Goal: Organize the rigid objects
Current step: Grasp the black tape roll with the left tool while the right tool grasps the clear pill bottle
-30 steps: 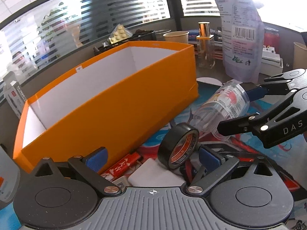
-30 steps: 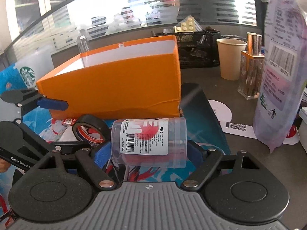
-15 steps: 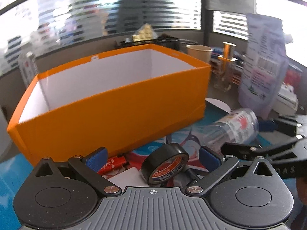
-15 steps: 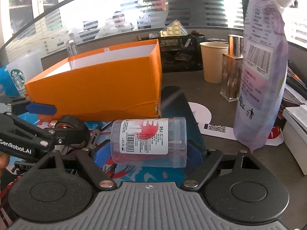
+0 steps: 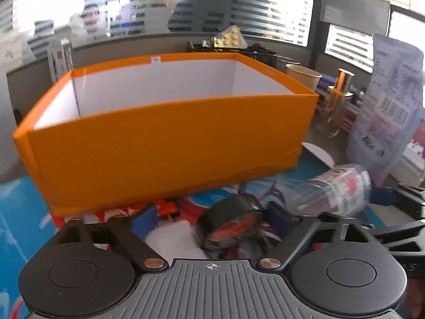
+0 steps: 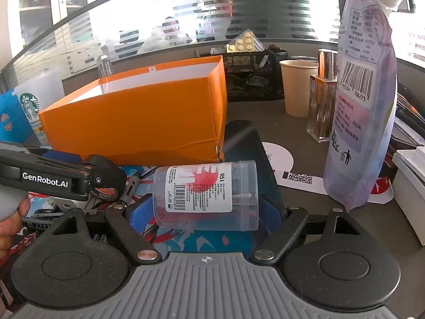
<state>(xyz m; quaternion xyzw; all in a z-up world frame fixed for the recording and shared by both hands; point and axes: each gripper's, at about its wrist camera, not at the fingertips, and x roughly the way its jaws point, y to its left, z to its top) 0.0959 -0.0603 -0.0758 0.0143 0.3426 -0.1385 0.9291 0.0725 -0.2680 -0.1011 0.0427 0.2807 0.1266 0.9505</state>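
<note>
My right gripper (image 6: 205, 214) was clamped across a clear plastic jar (image 6: 205, 194) lying on its side, blue pads bearing on its two ends, the labelled wall facing the camera; the jar sat just in front of the near corner of the orange box (image 6: 138, 122). My left gripper (image 5: 209, 219) stood wide, and the black tape roll (image 5: 229, 223) lay tilted between its pads, close against the right-hand one; I could not tell whether that pad touched it. The roll rested on the printed mat (image 5: 16, 212) among small clutter, just short of the box's long front wall. I judged the jar light, rigid and smooth, hence liable to slip or rotate if pinched on the curved wall; the end-to-end hold looked the sounder purchase, with moderate pressure so the thin wall does not flex. The tape roll I judged stiff, light and slightly tacky at its edges, best taken across its outer faces or through the core. Compared with a second earlier, the left wrist view had swung to face the box's long side squarely where before it looked along it, and the roll, then standing nearly on edge, now leaned flatter. The right gripper's hold on the jar was unchanged, though box and background sat lower in its view, which suggested a lift. The box's white interior, so far as visible, held nothing.
</note>
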